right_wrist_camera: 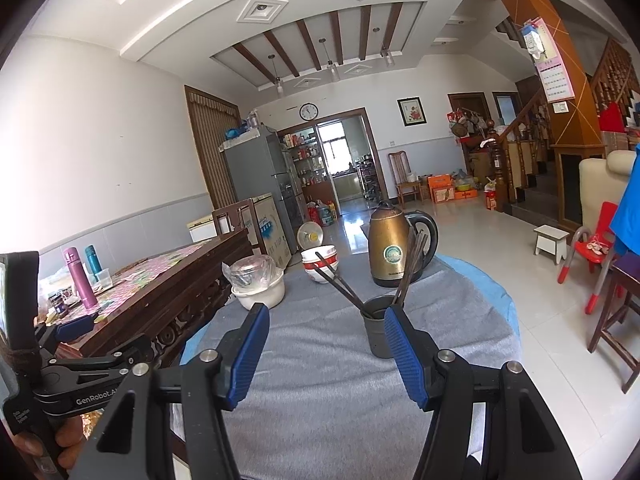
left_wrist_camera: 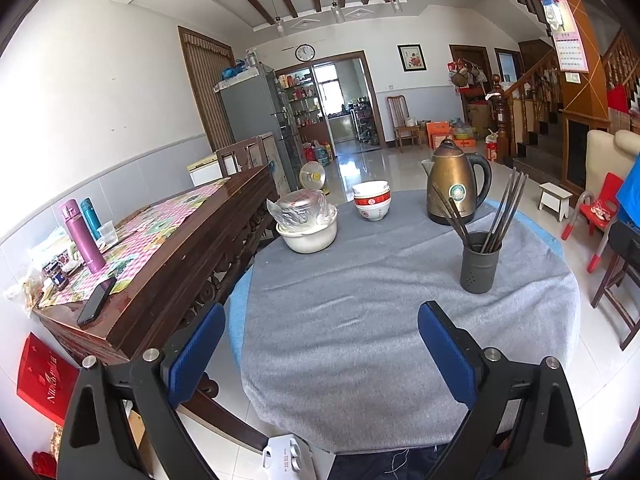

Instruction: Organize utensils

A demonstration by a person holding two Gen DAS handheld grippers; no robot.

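Left tool spread and empty, right tool likewise, its finger overlapping holder, chopsticks inside.

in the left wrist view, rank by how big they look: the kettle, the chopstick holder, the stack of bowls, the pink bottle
1. kettle
2. pink bottle and chopstick holder: too close to rank; the holder also sits nearer the camera, so it may look larger than it is.
3. stack of bowls, smallest, though it stands farther back.

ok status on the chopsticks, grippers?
Left gripper open, empty. Right gripper open, empty. Chopsticks standing in grey holder on table cloth. Nothing in the way.
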